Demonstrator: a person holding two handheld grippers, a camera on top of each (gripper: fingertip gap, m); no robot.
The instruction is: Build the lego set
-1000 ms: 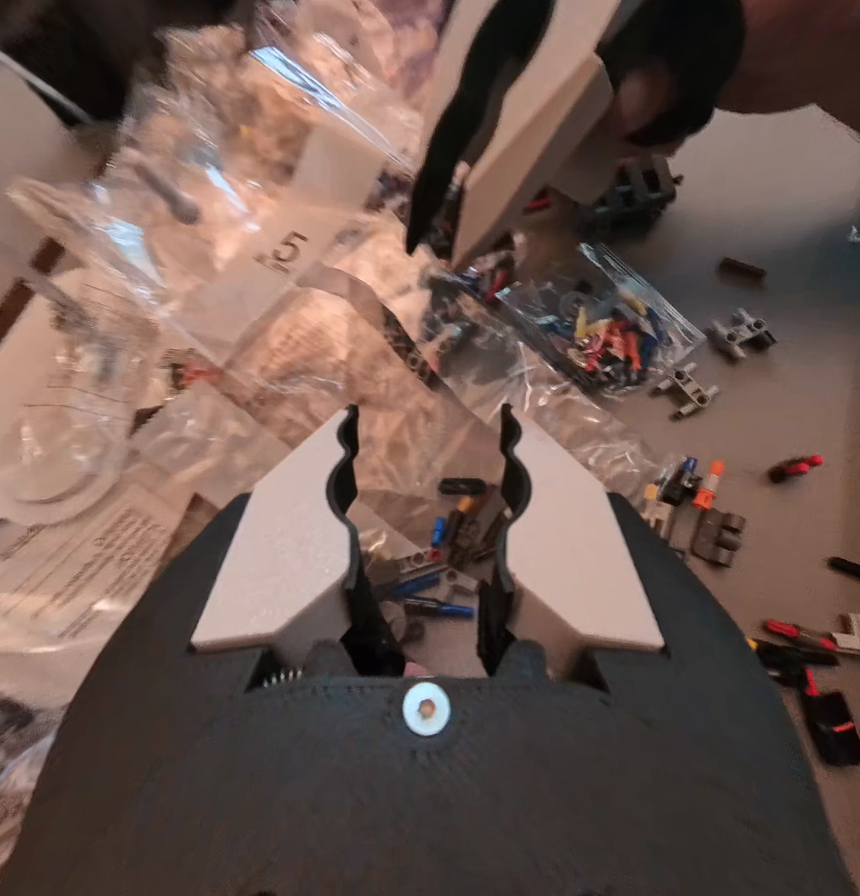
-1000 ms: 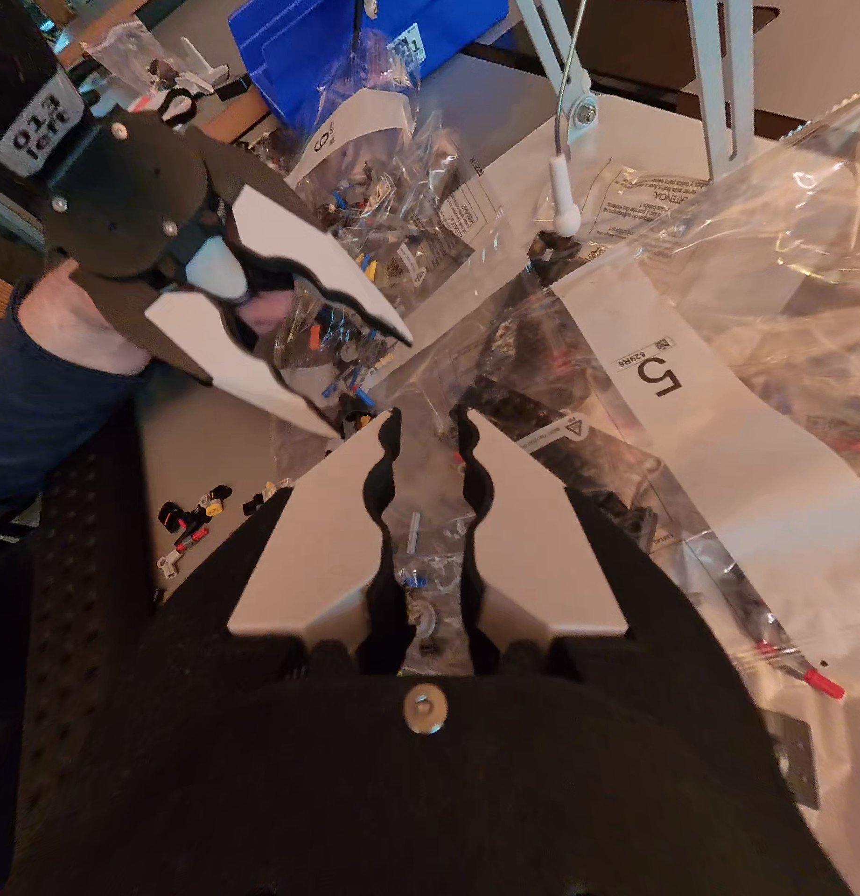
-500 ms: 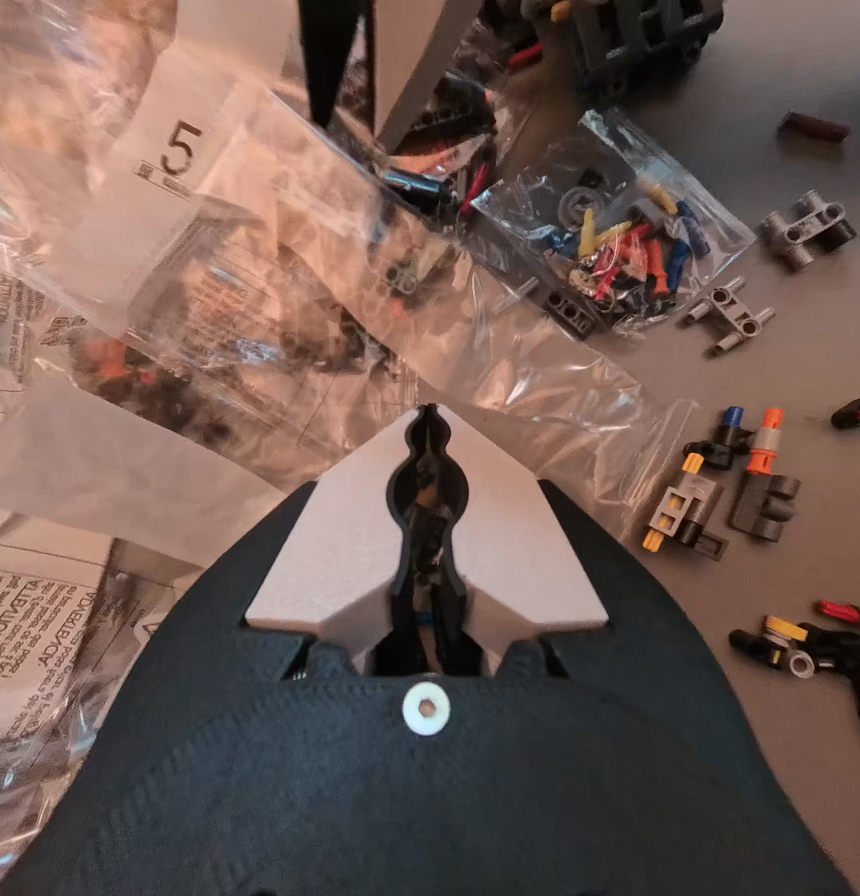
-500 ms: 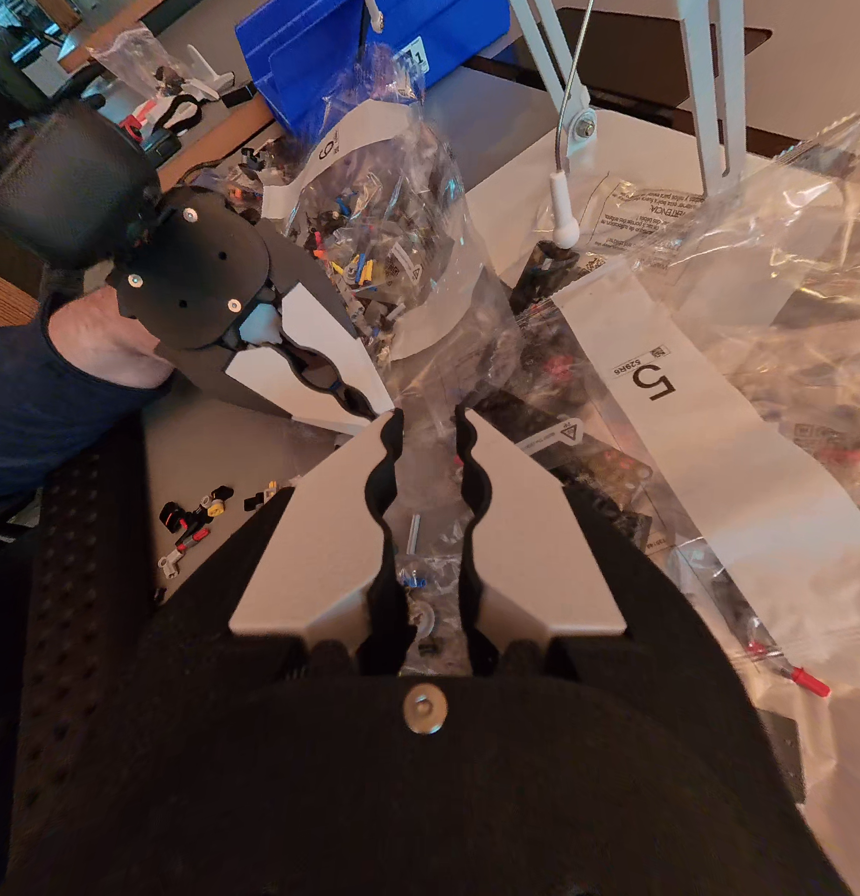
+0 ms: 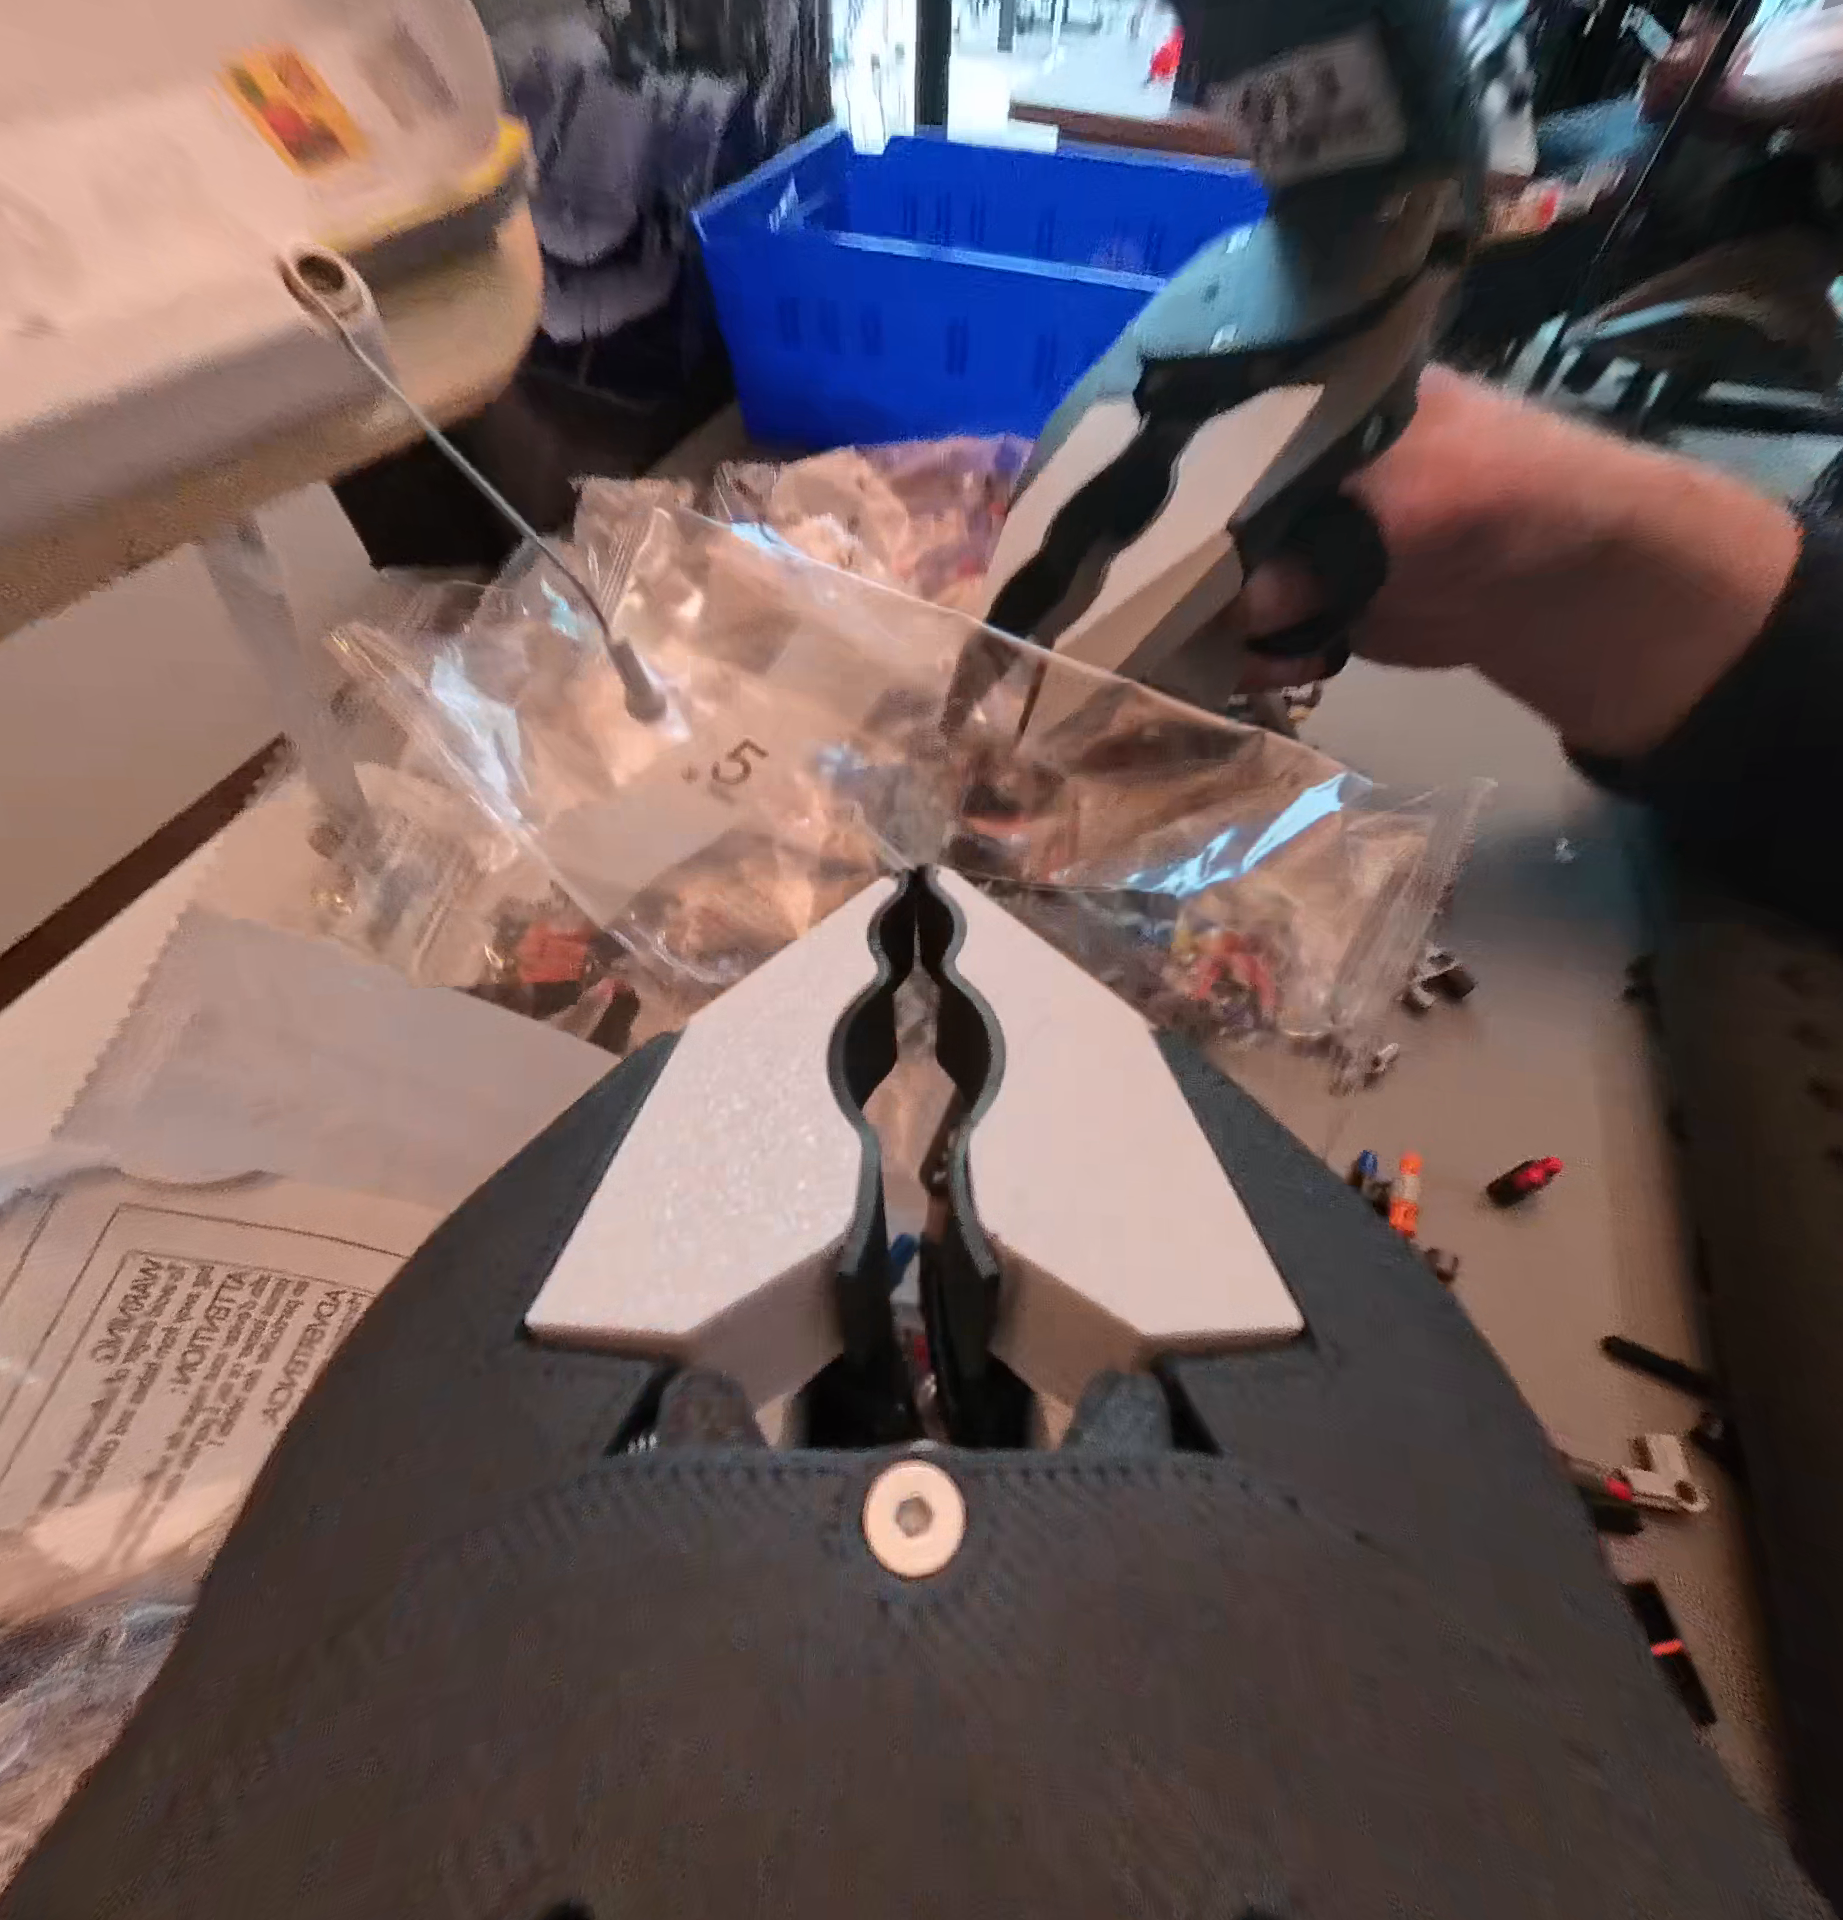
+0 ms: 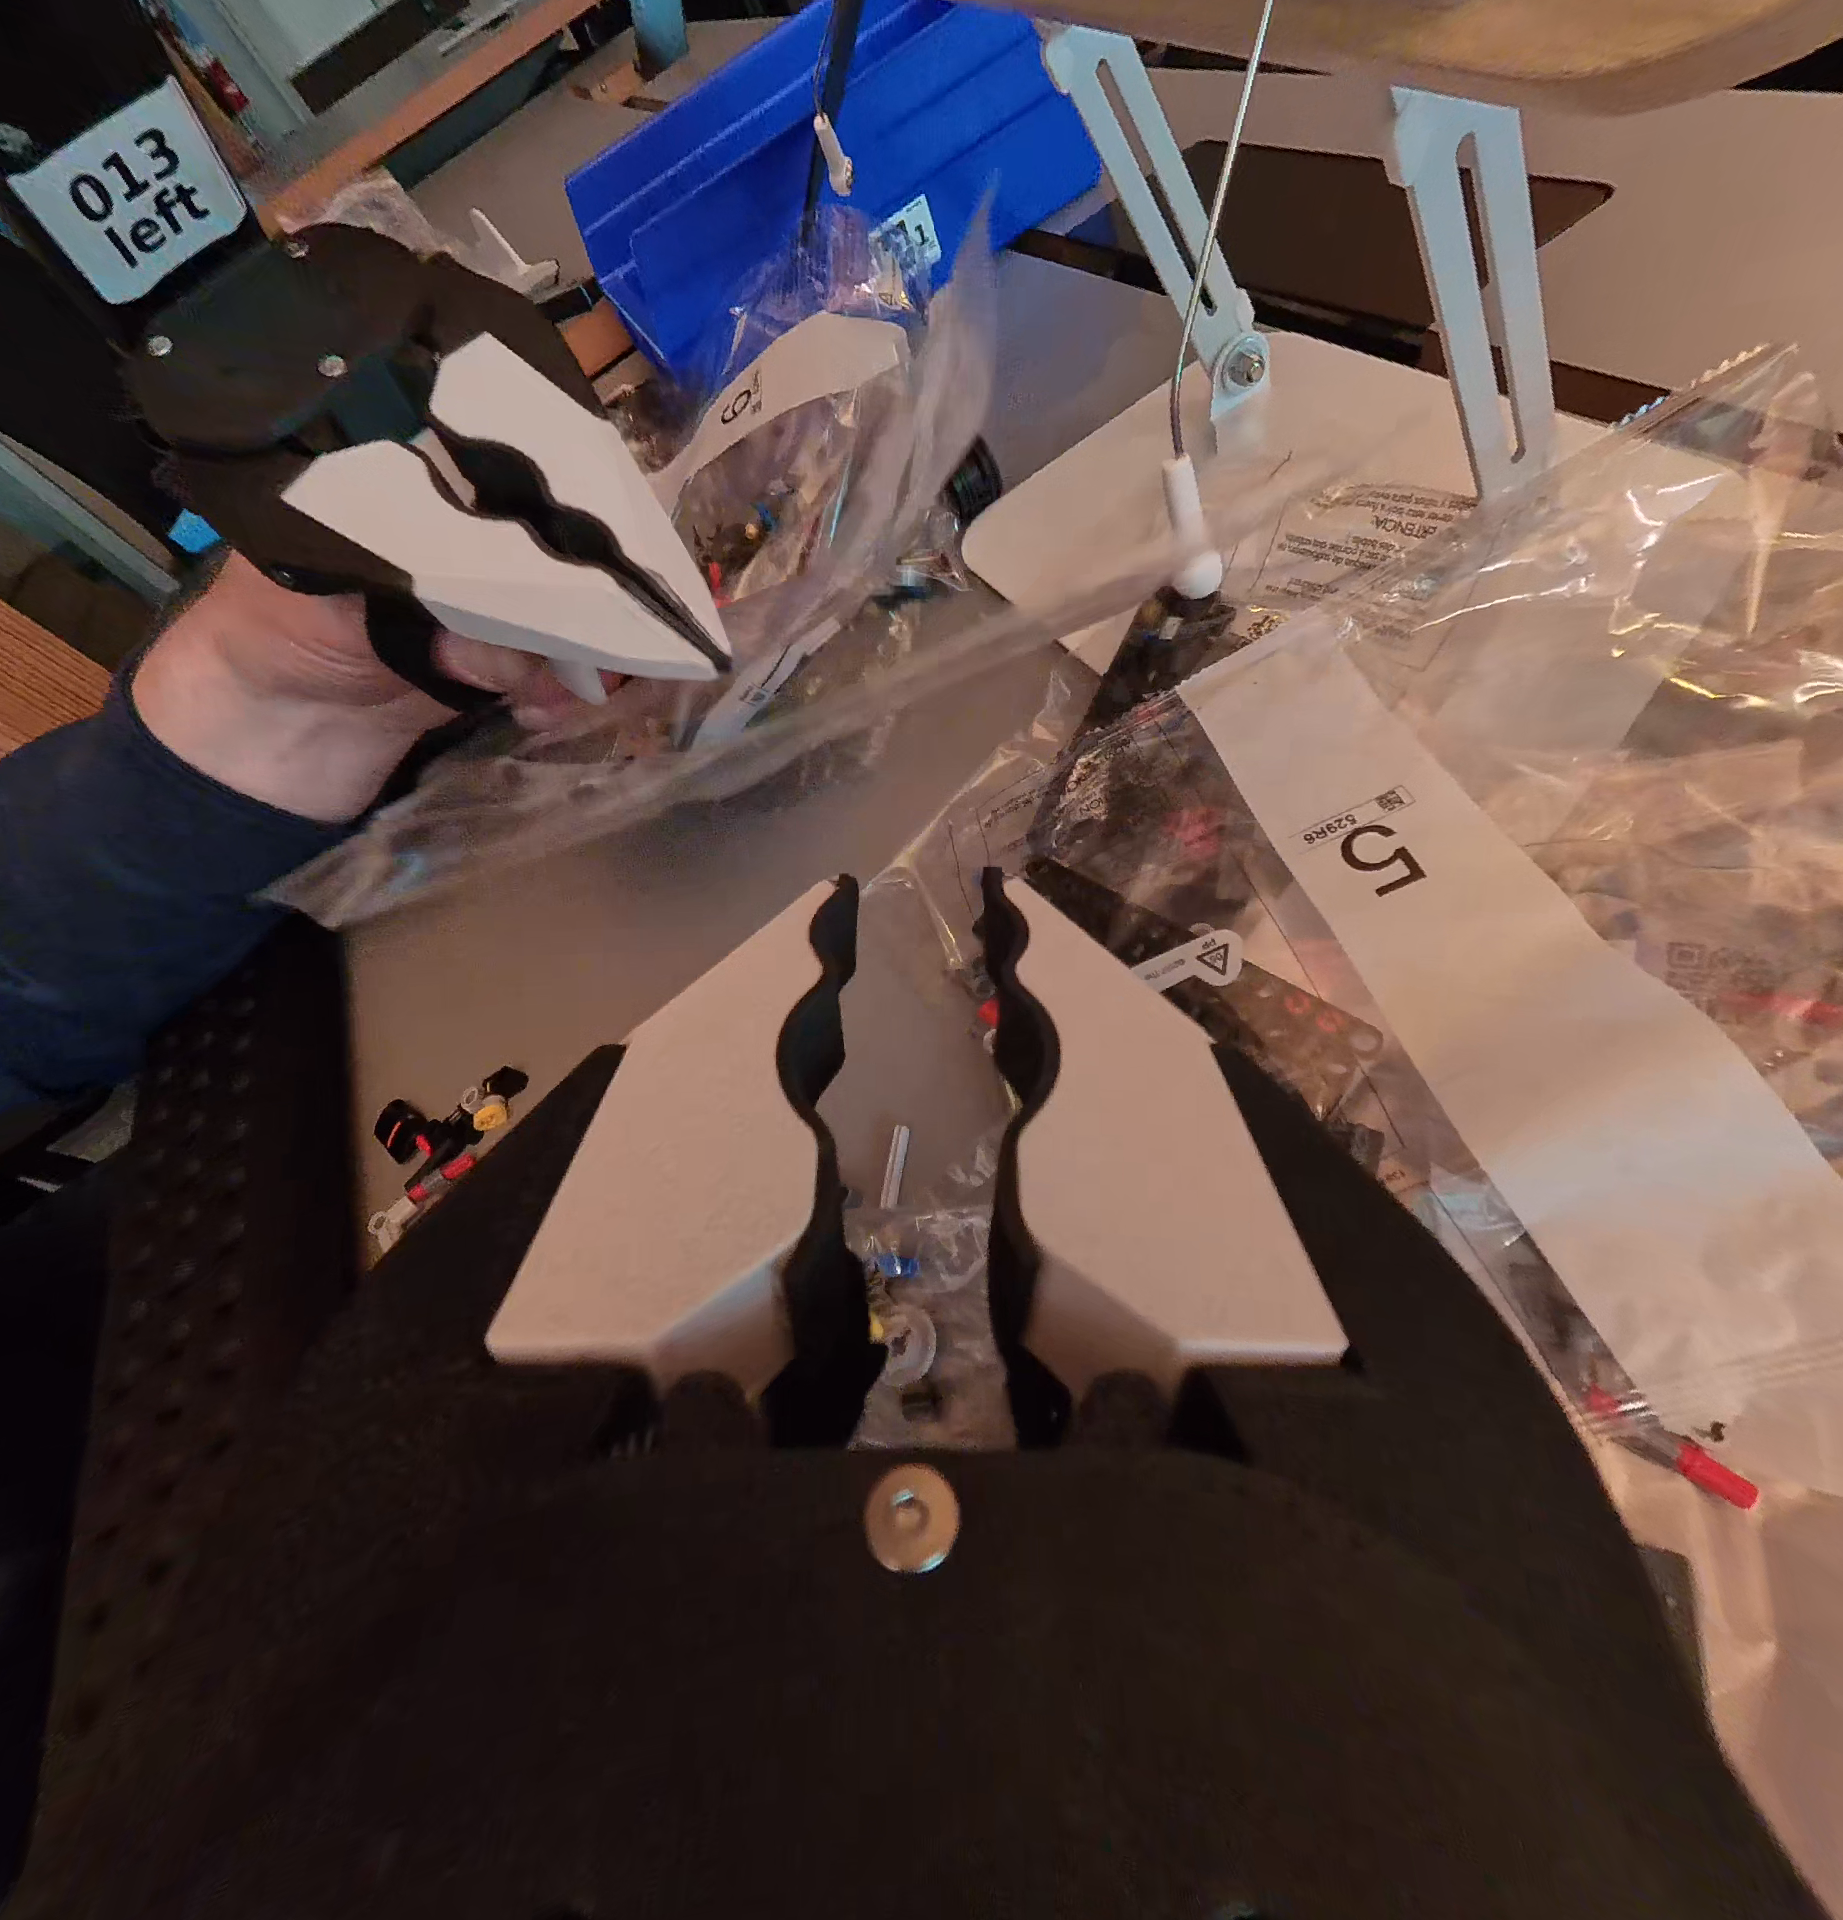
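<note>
Your left gripper [image 5: 918, 881] pinches the edge of a clear plastic bag [image 5: 1156, 831] of lego pieces, fingers together, lifting it above the bench [image 6: 543, 935]. Your right gripper [image 6: 915, 883] hangs with fingers apart over another bag [image 6: 1416, 987] lying on the bench beside loose pieces [image 6: 449, 1127].

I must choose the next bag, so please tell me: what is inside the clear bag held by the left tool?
The clear bag holds small mixed-colour Lego pieces at its bottom; crinkled plastic hides their exact shapes.
</note>
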